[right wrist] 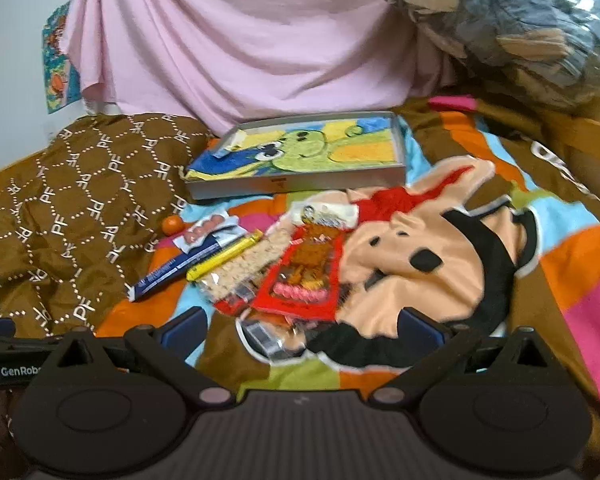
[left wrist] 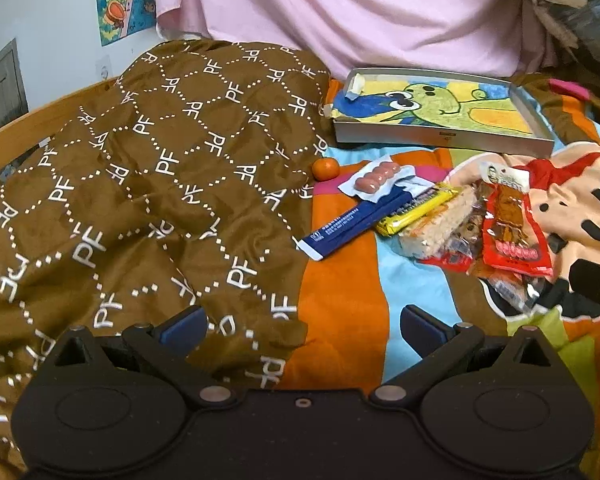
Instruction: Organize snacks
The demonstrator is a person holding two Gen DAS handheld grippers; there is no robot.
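A pile of snacks lies on the colourful bedspread: a red packet (left wrist: 514, 236) (right wrist: 304, 276), a rice-cake bar (left wrist: 436, 224) (right wrist: 240, 272), a yellow bar (left wrist: 416, 210) (right wrist: 224, 258), a long blue packet (left wrist: 360, 220) (right wrist: 180, 270), a sausage pack (left wrist: 376, 178) (right wrist: 204, 230) and a small orange (left wrist: 326, 169) (right wrist: 173, 226). A shallow grey box (left wrist: 444, 136) (right wrist: 300, 182) with a green cartoon lining sits behind them. My left gripper (left wrist: 304, 326) is open and empty, short of the pile. My right gripper (right wrist: 304, 326) is open and empty, just before the pile.
A brown quilt (left wrist: 148, 184) (right wrist: 68, 208) printed with "PF" is bunched at the left. A pink sheet (left wrist: 360, 8) (right wrist: 240, 40) hangs behind. A bagged bundle (right wrist: 520, 28) sits at the back right. The right gripper's body shows at the left wrist view's right edge (left wrist: 596, 292).
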